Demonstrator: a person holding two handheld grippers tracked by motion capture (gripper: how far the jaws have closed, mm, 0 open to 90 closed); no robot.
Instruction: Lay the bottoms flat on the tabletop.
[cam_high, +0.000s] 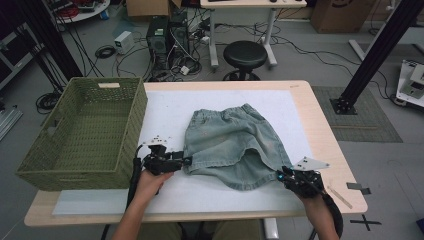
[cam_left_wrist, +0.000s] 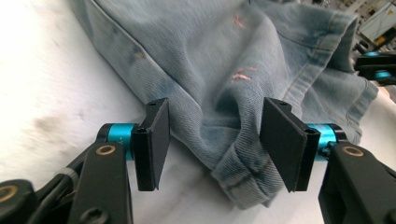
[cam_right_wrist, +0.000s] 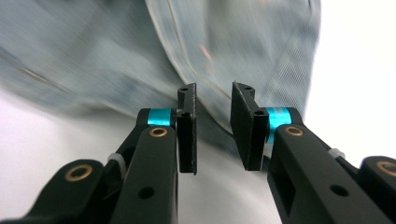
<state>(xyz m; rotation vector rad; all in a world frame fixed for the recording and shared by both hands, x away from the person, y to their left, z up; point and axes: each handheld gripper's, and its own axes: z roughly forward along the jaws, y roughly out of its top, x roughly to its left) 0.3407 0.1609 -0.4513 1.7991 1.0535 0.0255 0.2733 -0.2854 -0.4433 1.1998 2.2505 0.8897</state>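
Light blue denim shorts (cam_high: 232, 145) lie flat on the white mat (cam_high: 165, 110), waistband away from me. My left gripper (cam_high: 187, 161) is at the near left leg hem. In the left gripper view it (cam_left_wrist: 215, 140) stands open, jaws wide on either side of the hem corner of the shorts (cam_left_wrist: 224, 60). My right gripper (cam_high: 281, 175) is at the near right leg hem. In the right gripper view it (cam_right_wrist: 213, 126) is open by a narrow gap, with the edge of the shorts (cam_right_wrist: 93, 51) running between the jaws. The right gripper (cam_left_wrist: 378, 67) also appears far off in the left gripper view.
A green woven basket (cam_high: 82, 132) stands empty on the table's left end, close to my left hand. A thin wooden stick (cam_high: 340, 196) lies near the table's front right corner. Beyond the far edge are a black stool (cam_high: 244, 55), computer towers (cam_high: 167, 37) and floor cables.
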